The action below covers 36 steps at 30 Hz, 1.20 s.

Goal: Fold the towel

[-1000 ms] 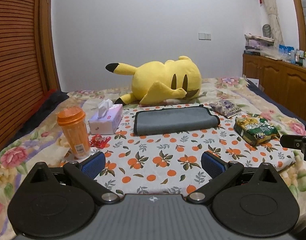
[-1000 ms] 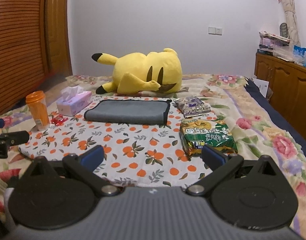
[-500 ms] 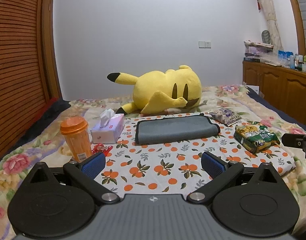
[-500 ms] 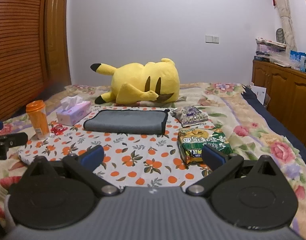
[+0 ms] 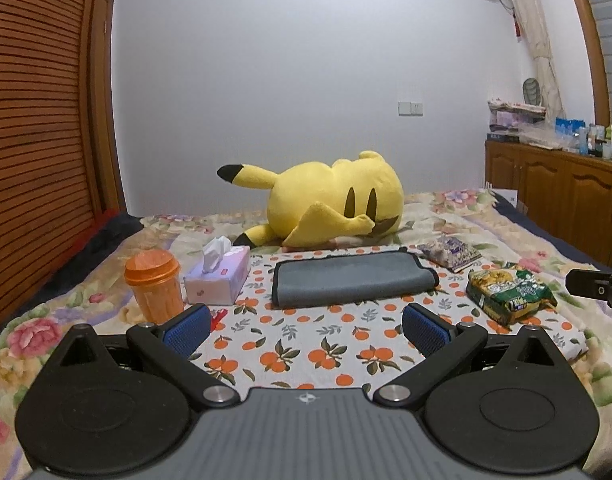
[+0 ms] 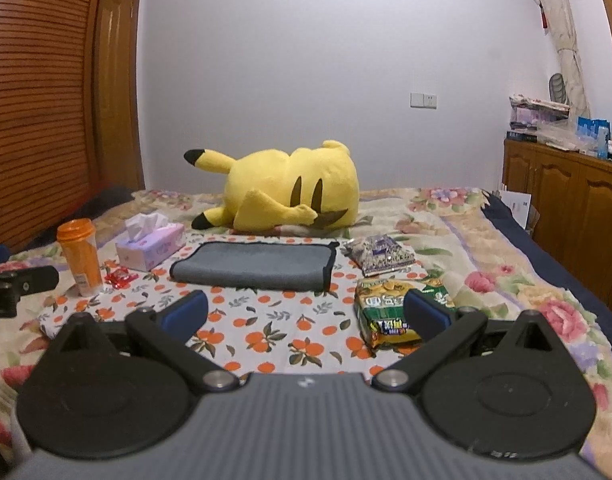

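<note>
A grey towel (image 5: 352, 280) with a dark edge lies folded into a flat rectangle on the orange-print cloth (image 5: 306, 344) on the bed; it also shows in the right wrist view (image 6: 251, 266). My left gripper (image 5: 306, 326) is open and empty, held back from the towel over the near part of the cloth. My right gripper (image 6: 306, 312) is open and empty, also short of the towel. Each gripper's tip shows at the edge of the other's view.
A yellow plush toy (image 5: 334, 204) lies behind the towel. An orange cup (image 5: 153, 286), a tissue box (image 5: 217, 276) and a red wrapper (image 6: 119, 278) are at the left. A purple packet (image 5: 450, 252) and a green snack bag (image 5: 510, 290) are at the right. Wooden cabinets (image 5: 566, 196) stand right of the bed.
Both grippers have drawn back and tilted up, so the towel and the other things sit lower in both views. Both stay open and empty. The towel has not moved.
</note>
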Tool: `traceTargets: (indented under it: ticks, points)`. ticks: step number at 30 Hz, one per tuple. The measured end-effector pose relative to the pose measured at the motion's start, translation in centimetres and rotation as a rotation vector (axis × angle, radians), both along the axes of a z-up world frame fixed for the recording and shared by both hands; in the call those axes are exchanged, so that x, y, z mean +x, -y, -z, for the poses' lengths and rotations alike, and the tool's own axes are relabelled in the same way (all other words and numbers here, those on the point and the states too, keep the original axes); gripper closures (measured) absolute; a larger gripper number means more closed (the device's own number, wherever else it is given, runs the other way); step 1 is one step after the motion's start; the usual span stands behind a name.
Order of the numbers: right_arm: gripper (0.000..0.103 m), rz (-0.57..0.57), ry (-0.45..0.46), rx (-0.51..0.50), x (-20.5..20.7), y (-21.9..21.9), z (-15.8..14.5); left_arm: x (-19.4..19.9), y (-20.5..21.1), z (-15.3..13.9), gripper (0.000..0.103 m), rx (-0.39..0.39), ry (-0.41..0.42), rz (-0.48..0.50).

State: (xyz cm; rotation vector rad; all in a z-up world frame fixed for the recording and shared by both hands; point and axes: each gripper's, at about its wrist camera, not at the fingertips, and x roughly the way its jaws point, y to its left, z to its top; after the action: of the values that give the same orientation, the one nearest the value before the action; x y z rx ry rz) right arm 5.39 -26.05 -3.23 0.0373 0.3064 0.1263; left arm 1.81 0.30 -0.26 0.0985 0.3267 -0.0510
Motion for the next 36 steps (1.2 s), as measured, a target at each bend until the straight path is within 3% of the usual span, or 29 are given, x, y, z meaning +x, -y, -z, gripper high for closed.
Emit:
traceTargets:
  ticks: [8,36]
  points:
    - [0.0,0.02,0.04,0.015,-0.42,0.41,-0.31,-0.29,0.14,-0.17,0.0,0.011,0.021,0.0]
    - [0.0,0.018,0.034,0.01,-0.35,0.36,-0.22,-0.04,0.01,-0.15,0.0,0.015,0.014,-0.004]
